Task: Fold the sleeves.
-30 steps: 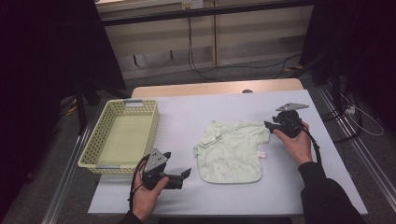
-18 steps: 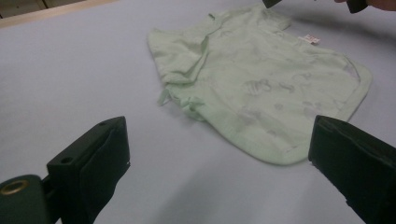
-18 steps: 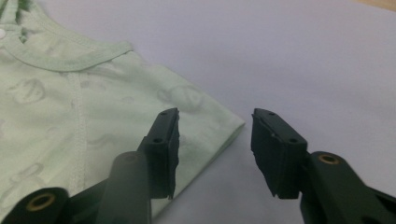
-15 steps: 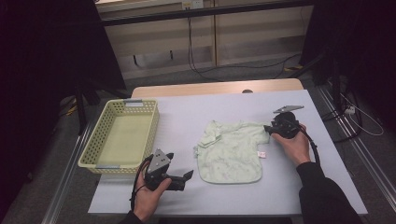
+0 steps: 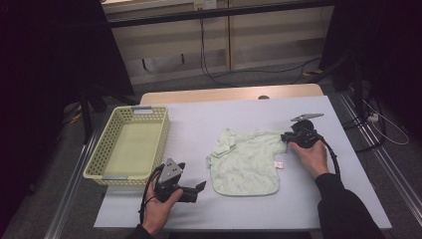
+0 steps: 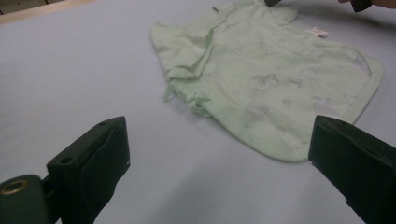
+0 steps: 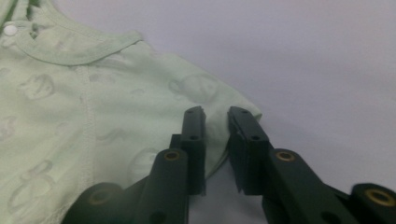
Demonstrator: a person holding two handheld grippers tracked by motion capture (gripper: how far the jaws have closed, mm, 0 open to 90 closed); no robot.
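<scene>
1. The pale green baby shirt (image 5: pixel 246 162) lies flat in the middle of the counter (image 5: pixel 199 124), well to the right of the yellow basket (image 5: pixel 130 144), with its neckline away from the person.
2. The right gripper (image 7: pixel 215 126) is at the shirt's far right sleeve; its jaws have just been closing and now stand a narrow gap apart with a fold of the sleeve edge between them. Whether the pads already press the cloth cannot be told for sure; it looks like a pinch nearly made.
3. The left gripper (image 5: pixel 199 188) rests on the counter just left of the shirt's near hem, between shirt and basket, with its jaws wide apart and nothing in them.
4. To do this step well, the right gripper should likely finish closing on the sleeve before any lift, catching both layers well in from the edge so the thin cloth does not slip out.
5. The left gripper would then best take the shirt's opposite side, so the garment moves evenly rather than dragging and bunching.
</scene>
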